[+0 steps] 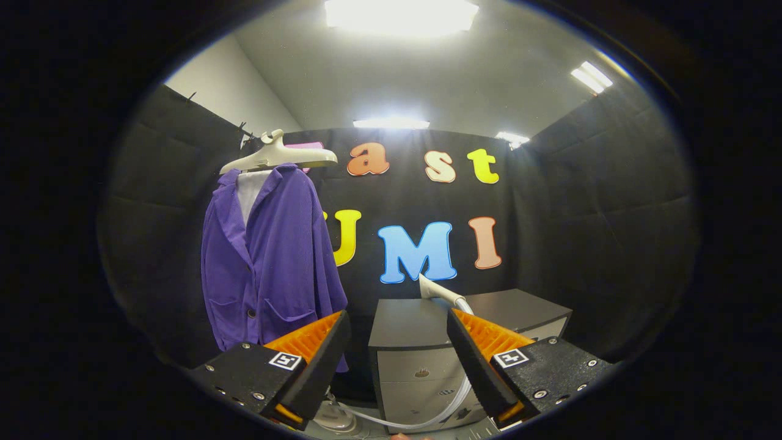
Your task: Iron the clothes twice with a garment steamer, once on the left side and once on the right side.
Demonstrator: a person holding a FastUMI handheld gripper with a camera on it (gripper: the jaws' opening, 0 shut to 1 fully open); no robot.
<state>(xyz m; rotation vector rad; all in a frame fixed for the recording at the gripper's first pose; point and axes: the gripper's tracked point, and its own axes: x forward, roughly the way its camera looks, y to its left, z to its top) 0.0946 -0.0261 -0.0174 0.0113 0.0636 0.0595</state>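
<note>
Gripper view shows the gripper [398, 333] with its fingers [317, 351] spread wide and nothing between them — no grasp has been made yet. Just ahead, seen through the gap, stands a low cabinet [406, 327] with a dark top, and on its far edge rests the steamer head [438, 289], a pale nozzle lying near the right finger's tip. Its hose [427, 415] loops down the cabinet front toward the steamer base [336, 421] on the floor, near the left finger. Far to the left hangs the jacket [269, 263], purple, buttoned, on a pale hanger [278, 156] against the booth wall, well apart from the cabinet.

The step in hand looks like fetching the steamer head, so the task is barely begun. To do it well, I would keep the fingers wide while closing in, line the gap up with the handle rather than the nozzle tip, and close only once both fingers flank it. The hose is the thing to mind — lift slowly so it trails free of the cabinet corner and doesn't tug the head askew on the way to the jacket.
</note>
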